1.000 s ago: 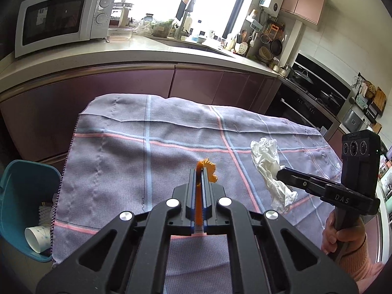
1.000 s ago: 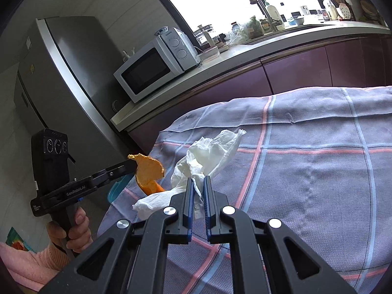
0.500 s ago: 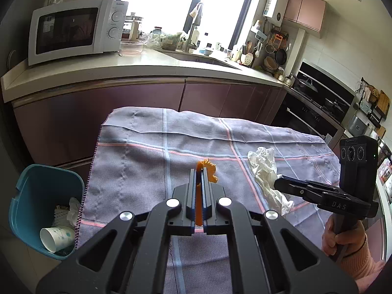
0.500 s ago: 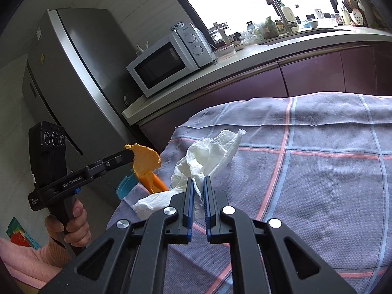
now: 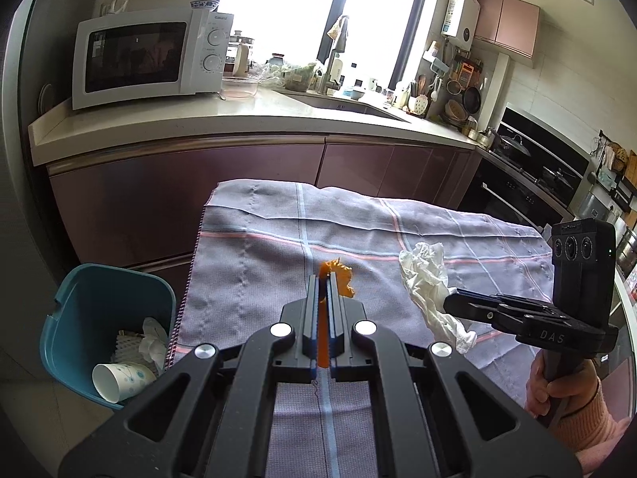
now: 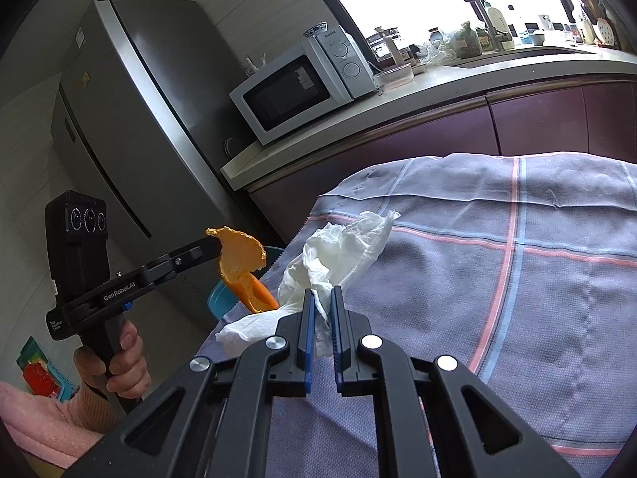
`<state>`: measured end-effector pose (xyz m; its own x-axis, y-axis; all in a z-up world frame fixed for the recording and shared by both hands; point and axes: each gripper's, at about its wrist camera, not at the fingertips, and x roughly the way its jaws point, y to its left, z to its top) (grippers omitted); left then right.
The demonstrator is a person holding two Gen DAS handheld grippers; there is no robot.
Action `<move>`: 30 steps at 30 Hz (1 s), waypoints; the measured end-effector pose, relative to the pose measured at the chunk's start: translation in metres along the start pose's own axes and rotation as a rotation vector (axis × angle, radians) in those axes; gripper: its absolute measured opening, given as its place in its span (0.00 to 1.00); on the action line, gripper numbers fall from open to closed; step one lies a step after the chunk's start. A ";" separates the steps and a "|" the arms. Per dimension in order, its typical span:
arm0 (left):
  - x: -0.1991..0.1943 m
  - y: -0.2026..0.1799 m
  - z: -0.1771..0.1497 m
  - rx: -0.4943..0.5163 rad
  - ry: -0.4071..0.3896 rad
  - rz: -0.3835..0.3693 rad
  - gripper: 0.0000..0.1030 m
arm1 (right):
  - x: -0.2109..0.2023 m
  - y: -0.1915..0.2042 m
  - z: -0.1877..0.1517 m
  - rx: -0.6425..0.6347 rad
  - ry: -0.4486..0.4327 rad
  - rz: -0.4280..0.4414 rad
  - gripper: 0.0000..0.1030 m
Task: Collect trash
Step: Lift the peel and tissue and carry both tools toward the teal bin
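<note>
My left gripper (image 5: 323,279) is shut on an orange peel (image 5: 338,279) and holds it above the left part of the checked cloth (image 5: 258,263). The peel (image 6: 239,255) also shows in the right wrist view, at the left gripper's tip (image 6: 213,245). My right gripper (image 6: 320,292) is shut on a crumpled white tissue (image 6: 338,247), held above the cloth; it also shows in the left wrist view (image 5: 426,279). A teal trash bin (image 5: 99,310) stands on the floor left of the table, with a paper cup (image 5: 119,378) and white scraps inside.
A kitchen counter (image 5: 239,123) with a white microwave (image 5: 147,59) and a sink runs behind the table. A steel fridge (image 6: 159,119) stands to the left. An oven and stove (image 5: 529,183) are at the right.
Both grippers have drawn back and to the left with their loads. The teal bin has come further into the left wrist view.
</note>
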<state>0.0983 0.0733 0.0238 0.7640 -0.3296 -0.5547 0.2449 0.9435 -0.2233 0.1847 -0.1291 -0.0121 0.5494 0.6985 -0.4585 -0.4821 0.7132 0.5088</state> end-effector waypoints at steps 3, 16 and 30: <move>-0.005 0.007 -0.001 -0.010 -0.005 0.010 0.04 | 0.005 0.006 0.000 -0.010 0.008 0.011 0.07; -0.026 0.038 -0.004 -0.058 -0.031 0.060 0.04 | 0.029 0.027 0.001 -0.048 0.049 0.057 0.07; -0.045 0.066 -0.005 -0.092 -0.065 0.104 0.04 | 0.061 0.051 0.004 -0.085 0.091 0.101 0.07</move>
<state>0.0776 0.1506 0.0300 0.8200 -0.2248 -0.5264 0.1093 0.9642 -0.2416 0.1958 -0.0505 -0.0113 0.4330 0.7667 -0.4740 -0.5898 0.6386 0.4943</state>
